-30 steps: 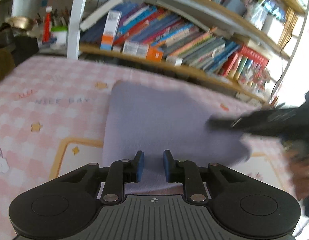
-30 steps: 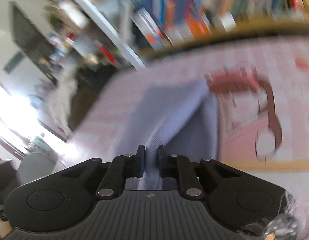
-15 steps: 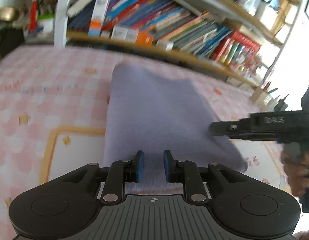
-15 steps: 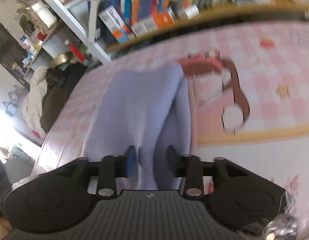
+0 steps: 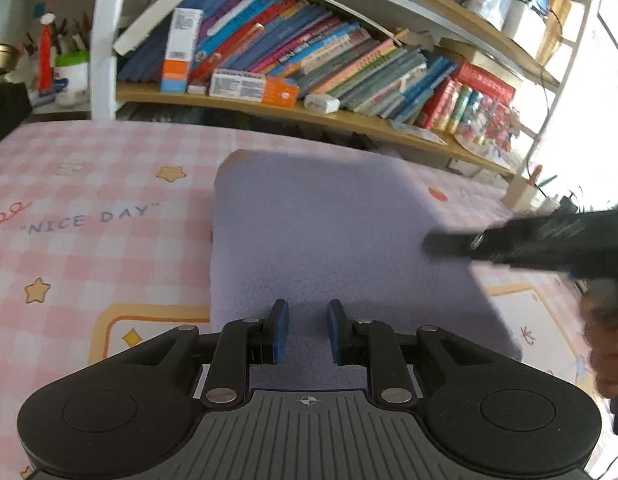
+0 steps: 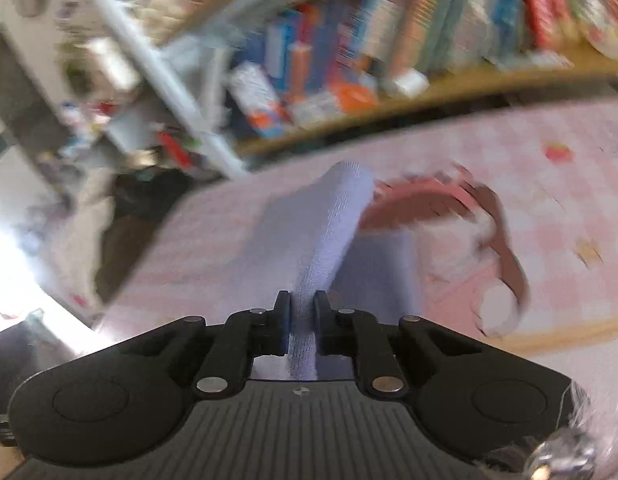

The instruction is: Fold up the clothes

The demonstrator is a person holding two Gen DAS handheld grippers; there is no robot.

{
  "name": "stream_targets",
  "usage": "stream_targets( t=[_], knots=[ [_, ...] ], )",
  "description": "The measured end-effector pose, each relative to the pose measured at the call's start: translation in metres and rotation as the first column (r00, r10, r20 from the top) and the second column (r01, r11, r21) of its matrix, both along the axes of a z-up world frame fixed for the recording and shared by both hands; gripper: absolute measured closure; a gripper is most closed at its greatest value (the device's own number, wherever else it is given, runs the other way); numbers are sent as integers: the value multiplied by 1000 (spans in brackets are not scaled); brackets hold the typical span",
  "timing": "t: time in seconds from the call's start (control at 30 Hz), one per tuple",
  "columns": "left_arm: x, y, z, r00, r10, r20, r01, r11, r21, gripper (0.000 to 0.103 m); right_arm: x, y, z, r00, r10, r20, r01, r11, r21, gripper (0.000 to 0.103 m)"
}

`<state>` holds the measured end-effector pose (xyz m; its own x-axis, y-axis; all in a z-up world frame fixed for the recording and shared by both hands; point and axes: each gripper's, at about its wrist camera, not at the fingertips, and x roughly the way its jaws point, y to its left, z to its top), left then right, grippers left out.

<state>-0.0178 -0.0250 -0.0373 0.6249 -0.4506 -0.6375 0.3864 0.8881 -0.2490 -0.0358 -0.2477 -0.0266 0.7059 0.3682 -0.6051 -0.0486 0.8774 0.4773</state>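
A folded lavender garment [image 5: 325, 236] lies on the pink checked cover [image 5: 89, 248]. My left gripper [image 5: 307, 330] hovers low over its near edge. The blue pads [image 5: 280, 332] stand a small gap apart, with flat cloth showing between and below them and no bunching, so it is open. My right gripper [image 6: 302, 320] is closing its jaws on a raised ridge of the same lavender garment [image 6: 329, 236], and the pads press on the fold. In the left wrist view the right gripper [image 5: 427, 243] reaches in blurred from the right over the garment's right side.
A bookshelf [image 5: 309, 60] packed with books runs along the far edge of the cover, with a white upright [image 5: 103, 40] at its left. A person's hand [image 5: 605, 320] holds the right gripper at the right edge. A pen pot [image 5: 521, 192] stands far right.
The right gripper's jaws widened over the lavender fold half a second ago and have since pinched it again, lifting it into a ridge. The left gripper shifted a little over the near edge.
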Motion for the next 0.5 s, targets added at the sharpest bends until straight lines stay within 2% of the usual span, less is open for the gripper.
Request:
stream_targets(
  t=[0.07, 0.13, 0.3, 0.37, 0.43, 0.5],
  knots=[
    [-1, -1, -3, 1000, -15, -3, 15, 1000, 2, 83, 5, -3, -20, 997, -31, -77, 28, 999, -31, 93],
    [-1, -2, -3, 1000, -17, -1, 17, 1000, 7, 83, 6, 0, -29, 997, -28, -72, 24, 998, -54, 93],
    [-2, -1, 3, 1000, -30, -3, 30, 999, 10, 82, 7, 5, -24, 996, -32, -85, 26, 997, -72, 90],
    [-4, 1, 10, 999, -40, 24, 40, 999, -15, 83, 4, 3, -20, 995, -35, -92, 31, 998, -46, 86],
    [-6, 4, 16, 997, -51, 54, 53, 998, -40, 83, -3, 1, -15, 996, -40, -85, 36, 998, -42, 76],
    [-5, 5, 20, 996, -54, 71, 58, 997, -52, 83, -11, 0, -11, 996, -47, -77, 44, 998, -43, 74]
  ],
)
